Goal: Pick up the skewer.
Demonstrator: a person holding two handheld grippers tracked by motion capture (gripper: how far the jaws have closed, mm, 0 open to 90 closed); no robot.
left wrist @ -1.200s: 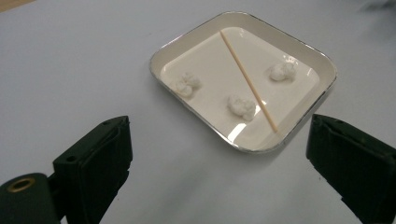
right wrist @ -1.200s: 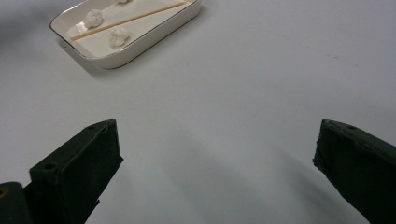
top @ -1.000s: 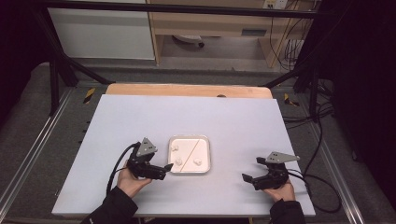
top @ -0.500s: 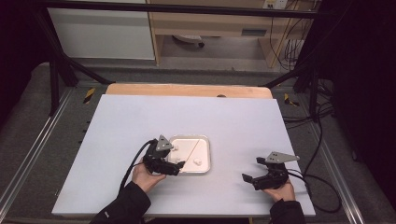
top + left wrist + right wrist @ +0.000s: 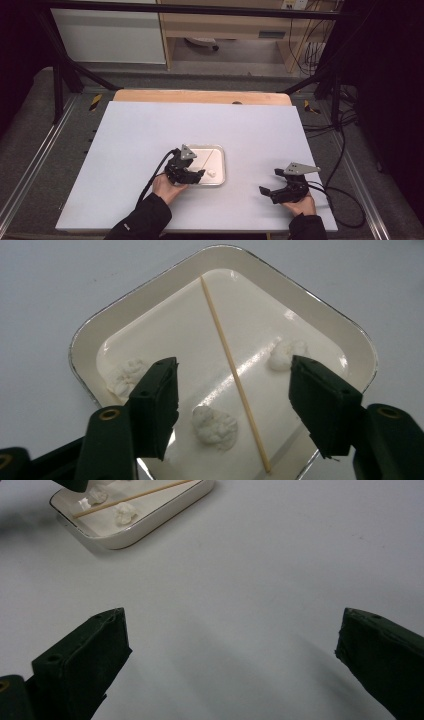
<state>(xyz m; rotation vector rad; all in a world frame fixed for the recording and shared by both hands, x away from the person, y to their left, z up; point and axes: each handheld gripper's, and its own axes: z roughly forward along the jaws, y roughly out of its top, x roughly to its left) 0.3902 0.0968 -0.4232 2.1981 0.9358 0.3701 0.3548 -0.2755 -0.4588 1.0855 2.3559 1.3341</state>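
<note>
A white square tray (image 5: 220, 152) (image 5: 100, 325) (image 5: 165, 510) sits near the table's front middle. In it lie a thin wooden skewer (image 5: 232, 370) (image 5: 135, 497) and three white lumps, one (image 5: 215, 426) between my left jaws, one (image 5: 122, 376) behind the left jaw, one (image 5: 285, 354) by the right jaw. My left gripper (image 5: 196, 174) (image 5: 235, 405) hovers open over the tray's near-left part, nothing held. My right gripper (image 5: 270, 189) (image 5: 230, 655) rests open and empty on the table, right of the tray.
The pale table top (image 5: 150, 130) spreads wide around the tray, with a wooden strip (image 5: 200, 96) along its far edge. Cables (image 5: 335, 190) trail off the right side. Metal frame rails (image 5: 30, 170) flank the table.
My left gripper has moved right from beside the tray to above its near-left part. The right gripper has stayed where it was.
</note>
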